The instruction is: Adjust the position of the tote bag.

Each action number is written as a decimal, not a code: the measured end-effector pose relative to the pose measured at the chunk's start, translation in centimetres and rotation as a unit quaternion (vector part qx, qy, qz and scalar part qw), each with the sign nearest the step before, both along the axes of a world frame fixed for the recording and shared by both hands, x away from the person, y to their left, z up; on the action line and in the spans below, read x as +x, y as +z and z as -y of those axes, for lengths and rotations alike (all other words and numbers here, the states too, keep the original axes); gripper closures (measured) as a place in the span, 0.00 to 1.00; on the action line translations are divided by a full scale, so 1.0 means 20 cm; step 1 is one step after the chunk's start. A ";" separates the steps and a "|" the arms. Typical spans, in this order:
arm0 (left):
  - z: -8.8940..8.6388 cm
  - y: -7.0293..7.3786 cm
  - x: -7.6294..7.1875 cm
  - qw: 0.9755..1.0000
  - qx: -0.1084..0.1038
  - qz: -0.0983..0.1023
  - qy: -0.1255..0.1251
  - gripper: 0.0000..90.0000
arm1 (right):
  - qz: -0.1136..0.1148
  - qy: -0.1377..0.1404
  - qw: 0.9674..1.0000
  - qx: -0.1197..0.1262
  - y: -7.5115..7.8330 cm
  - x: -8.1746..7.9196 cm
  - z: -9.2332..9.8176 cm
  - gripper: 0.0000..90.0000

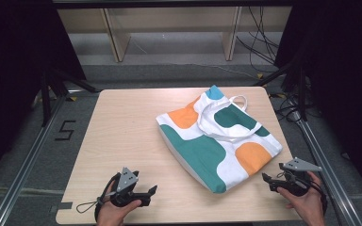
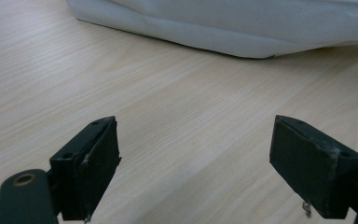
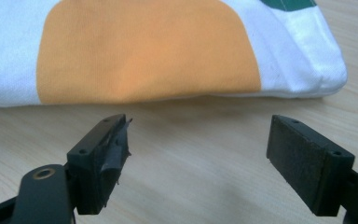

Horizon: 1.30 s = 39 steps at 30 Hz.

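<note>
A white tote bag (image 1: 219, 139) with orange, green and blue patches lies flat on the right half of the wooden table (image 1: 122, 136), its white handles (image 1: 226, 115) resting on top toward the far side. My left gripper (image 1: 152, 192) rests near the front left edge, held in a hand, open and empty, pointing right toward the bag. In the left gripper view the bag's white edge (image 2: 223, 28) lies well beyond the jaws. My right gripper (image 1: 267, 181) sits at the front right, open and empty, pointing left at the bag's near corner. The orange patch (image 3: 144, 51) lies just ahead of its jaws.
Metal rails (image 1: 28, 155) run along both sides of the table. Wooden shelf legs (image 1: 115, 42) and loose cables (image 1: 259, 37) stand on the floor behind. A black mark shaped like a 5 (image 1: 66, 130) is on the floor at left.
</note>
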<state>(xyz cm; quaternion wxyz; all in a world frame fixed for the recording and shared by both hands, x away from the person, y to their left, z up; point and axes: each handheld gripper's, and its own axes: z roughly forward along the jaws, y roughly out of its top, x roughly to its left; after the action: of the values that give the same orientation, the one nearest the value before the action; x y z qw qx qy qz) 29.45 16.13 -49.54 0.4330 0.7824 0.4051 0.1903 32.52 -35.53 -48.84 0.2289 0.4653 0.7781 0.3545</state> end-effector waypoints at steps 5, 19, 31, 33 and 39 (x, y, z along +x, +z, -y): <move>0.00 0.00 0.00 1.000 0.003 0.006 0.001 0.17 | -0.001 -0.004 1.000 0.001 0.00 0.00 -0.01 0.24; 0.00 0.00 0.00 1.000 -0.006 0.005 0.009 0.17 | 0.011 0.001 1.000 0.000 0.01 0.02 0.00 0.25; 0.00 0.01 0.00 1.000 -0.008 0.010 0.009 0.17 | 0.052 -0.018 0.998 0.018 0.06 0.18 0.08 0.29; 0.00 0.01 0.01 1.000 -0.010 0.011 0.010 0.17 | 0.054 -0.018 0.998 0.024 0.07 0.21 0.09 0.30; 0.00 0.01 0.01 1.000 -0.009 0.012 0.010 0.17 | 0.070 -0.023 0.997 0.025 0.08 0.31 0.12 0.34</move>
<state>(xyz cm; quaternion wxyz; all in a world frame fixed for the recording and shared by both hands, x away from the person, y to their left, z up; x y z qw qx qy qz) 29.57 16.20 -49.25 0.4428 0.7722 0.4091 0.2007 38.81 -37.99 -47.15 0.2791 0.4623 0.7406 0.3999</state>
